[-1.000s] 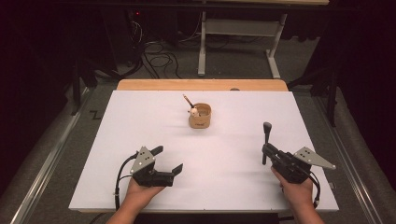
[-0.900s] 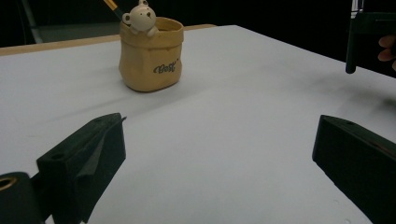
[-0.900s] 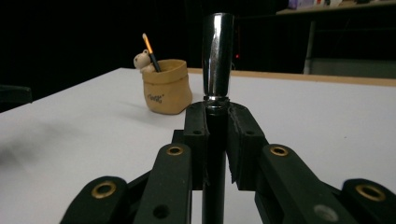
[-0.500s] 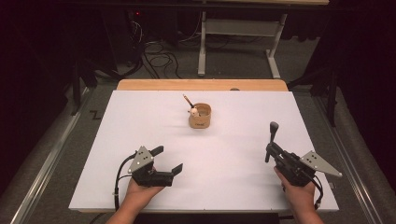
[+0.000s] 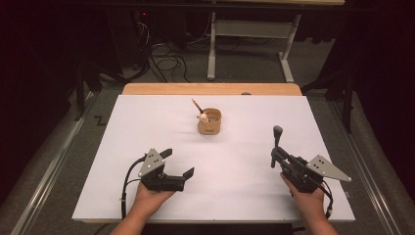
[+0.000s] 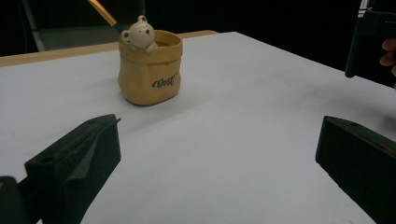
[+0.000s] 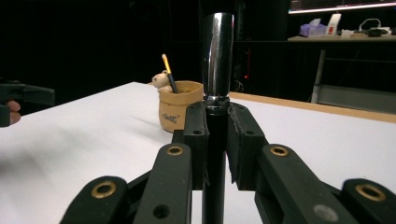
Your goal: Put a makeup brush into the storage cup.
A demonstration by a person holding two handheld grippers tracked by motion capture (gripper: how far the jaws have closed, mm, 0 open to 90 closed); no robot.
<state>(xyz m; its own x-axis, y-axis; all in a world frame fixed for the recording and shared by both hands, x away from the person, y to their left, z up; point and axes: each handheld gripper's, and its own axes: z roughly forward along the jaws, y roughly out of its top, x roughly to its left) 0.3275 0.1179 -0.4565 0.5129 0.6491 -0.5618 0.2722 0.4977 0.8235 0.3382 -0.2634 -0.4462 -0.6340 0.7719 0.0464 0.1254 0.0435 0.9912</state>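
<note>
A tan bear-shaped pot stands mid-table with a thin brush leaning out of it. My right gripper is at the front right, shut on a black rod with a silver top that it holds upright. In the right gripper view the rod rises between the closed jaws of my right gripper, with the pot beyond on the left. My left gripper rests at the front left, open and holding nothing. Its view shows the pot ahead of my left gripper, whose jaws stand wide apart.
A white sheet covers the table, with a wooden edge at the back. Desk legs and cables stand on the floor behind. The other gripper shows at the right edge of the left gripper view.
My right gripper drifted a little to the right with the rod, then came back left and straightened it. The left gripper has stayed put.
</note>
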